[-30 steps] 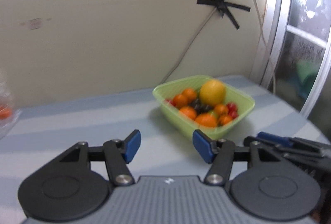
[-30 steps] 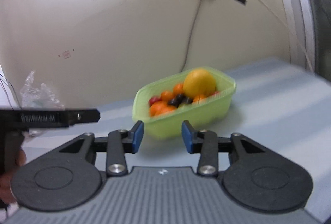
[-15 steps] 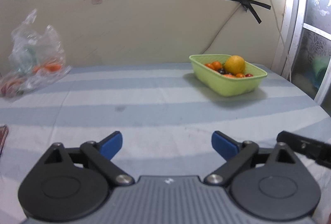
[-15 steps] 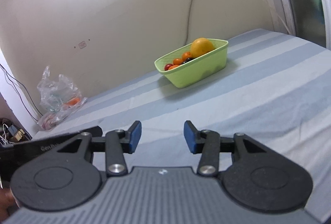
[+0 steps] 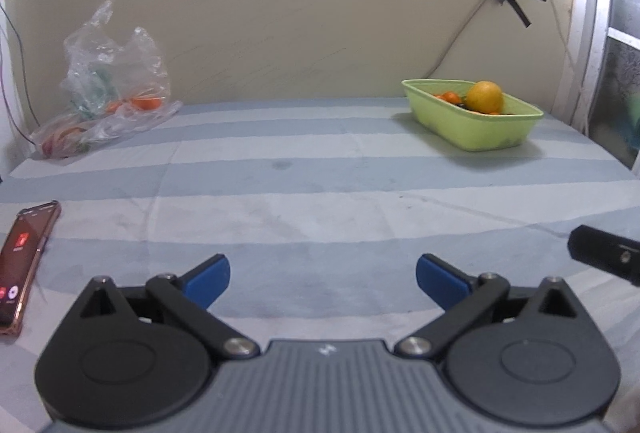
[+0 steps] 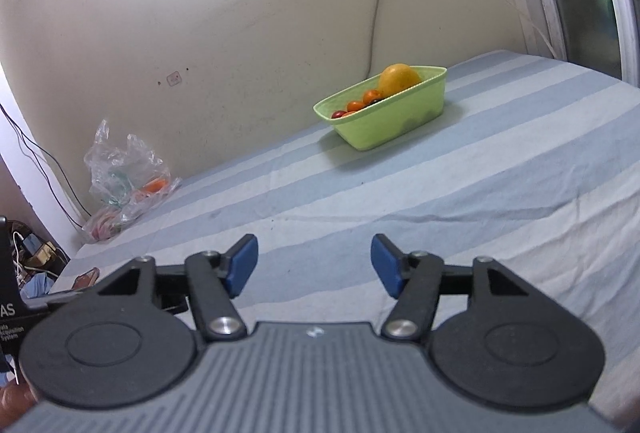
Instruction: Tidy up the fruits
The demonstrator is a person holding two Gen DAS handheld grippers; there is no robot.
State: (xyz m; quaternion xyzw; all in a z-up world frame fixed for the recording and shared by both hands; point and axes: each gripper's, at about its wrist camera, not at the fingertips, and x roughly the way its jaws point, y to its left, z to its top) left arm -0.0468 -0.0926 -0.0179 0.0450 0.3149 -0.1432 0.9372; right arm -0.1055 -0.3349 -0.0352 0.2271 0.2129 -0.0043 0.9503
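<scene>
Both grippers hang low over the near edge of the striped blue bedsheet [image 5: 320, 193], well apart from any fruit; the left gripper [image 5: 322, 279] has its blue pads spread wide and its jaws are opening, with nothing but cloth between them; the right gripper [image 6: 314, 265] stands about half apart, its jaws also opening, likewise holding nothing.

The task's things sit at the far side; the green basket [image 5: 476, 131] rests far right near the wall, holding a large orange [image 5: 485, 97] on top of several small orange and red fruits [image 6: 362, 103] and something dark that is too small to name; a crumpled clear plastic bag [image 5: 108, 89] lies far left against the wall, with orange fruit showing through it [image 5: 144, 101]. A phone [image 5: 24, 261] with a lit screen lies at the near left edge.

As a judgement, most of the sorting looks done and the step in hand is a pause between picks; the bag appears to hold what remains. The next move calls for a long reach to the far left, with the film parted or held down by one tool so that the other can close on a fruit and not on loose plastic.
</scene>
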